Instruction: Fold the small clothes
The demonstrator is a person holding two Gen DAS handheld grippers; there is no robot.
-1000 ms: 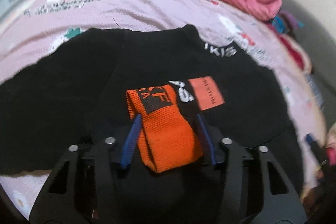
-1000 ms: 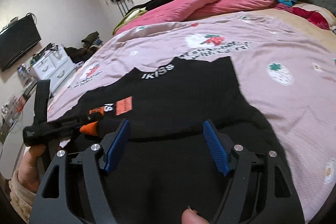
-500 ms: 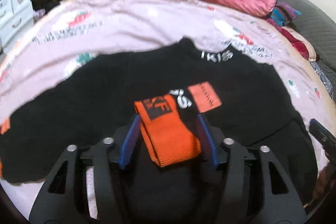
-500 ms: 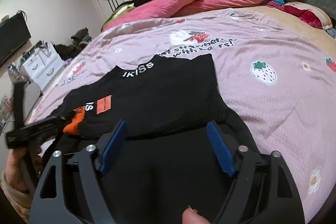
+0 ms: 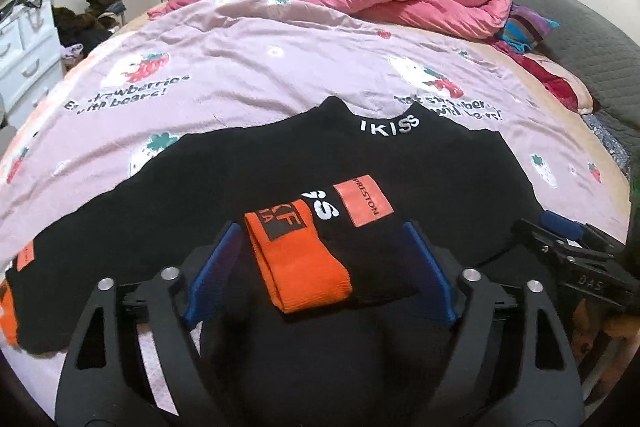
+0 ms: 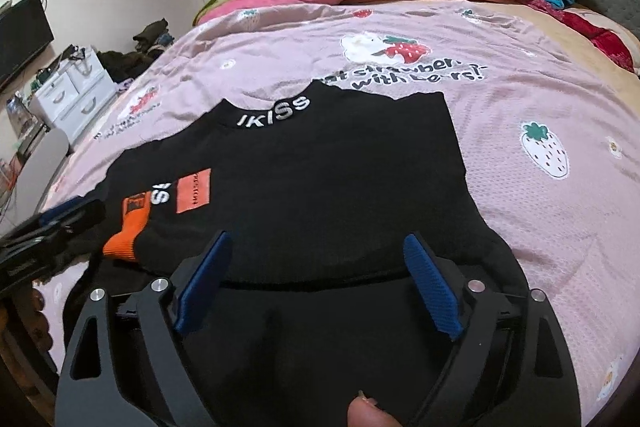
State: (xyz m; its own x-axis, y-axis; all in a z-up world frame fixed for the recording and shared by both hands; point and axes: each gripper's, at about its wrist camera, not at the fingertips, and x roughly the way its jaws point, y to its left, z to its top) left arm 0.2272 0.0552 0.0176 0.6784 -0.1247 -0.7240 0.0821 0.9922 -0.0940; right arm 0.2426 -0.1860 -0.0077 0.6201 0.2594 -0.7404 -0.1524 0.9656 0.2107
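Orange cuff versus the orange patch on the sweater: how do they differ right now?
The cuff is ribbed knit, folded over the black sweater and lying between the open left gripper fingers; the patch is a flat label sewn on the chest, beyond the fingertips. The cuff carries a black block with letters; the patch reads PRESTON. Both are orange.

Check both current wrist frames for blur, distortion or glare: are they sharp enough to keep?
Left wrist view: sharp, the IKISS collar lettering and the orange cuff read clearly; strong fisheye bowing of the bedspread, dark vignette corners. Right wrist view: mostly sharp, but the left gripper at the frame edge is smeared; no glare, even indoor light.
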